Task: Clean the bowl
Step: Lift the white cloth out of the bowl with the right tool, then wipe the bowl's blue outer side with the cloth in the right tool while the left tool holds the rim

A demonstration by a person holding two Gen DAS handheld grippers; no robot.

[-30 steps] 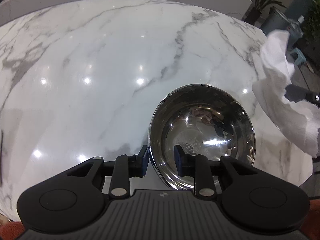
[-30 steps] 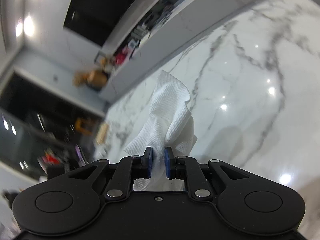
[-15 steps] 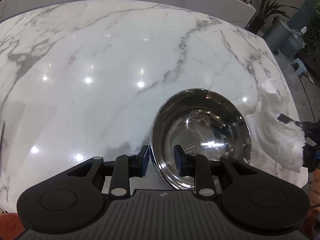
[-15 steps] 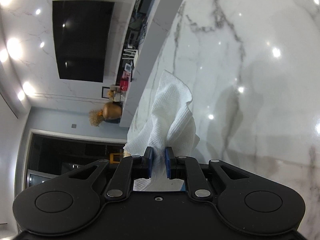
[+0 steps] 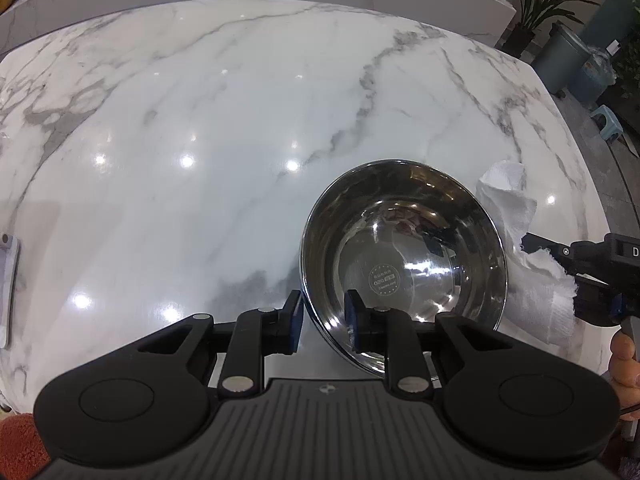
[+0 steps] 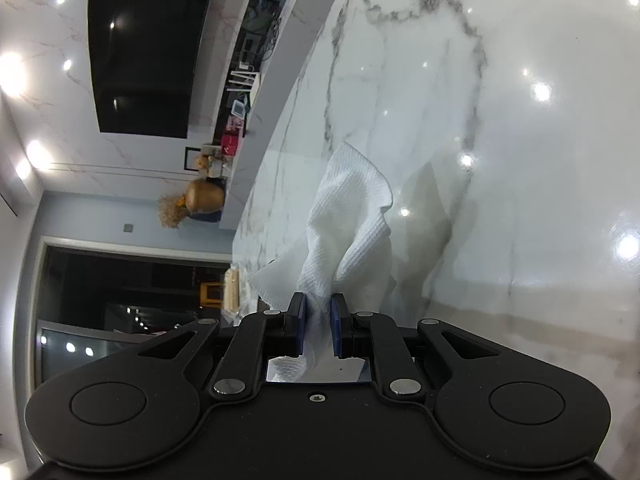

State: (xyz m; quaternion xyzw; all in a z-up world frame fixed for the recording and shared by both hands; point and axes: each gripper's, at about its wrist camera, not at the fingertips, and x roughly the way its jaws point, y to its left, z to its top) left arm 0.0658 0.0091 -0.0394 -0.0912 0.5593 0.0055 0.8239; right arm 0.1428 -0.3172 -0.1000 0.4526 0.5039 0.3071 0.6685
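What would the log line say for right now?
left hand-held gripper: shut on bowl rim | right hand-held gripper: shut on paper towel | towel beside bowl, outside it | counter: marble

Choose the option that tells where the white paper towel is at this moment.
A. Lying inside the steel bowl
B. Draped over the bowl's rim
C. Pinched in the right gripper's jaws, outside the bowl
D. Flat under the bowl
C: the paper towel is pinched by the right gripper, beside the bowl.

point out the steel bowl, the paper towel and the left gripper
steel bowl (image 5: 404,280): left wrist view, inner bottom by the round stamp
paper towel (image 6: 352,220): right wrist view, crumpled middle
left gripper (image 5: 322,318): left wrist view, gap between fingertips, astride the rim
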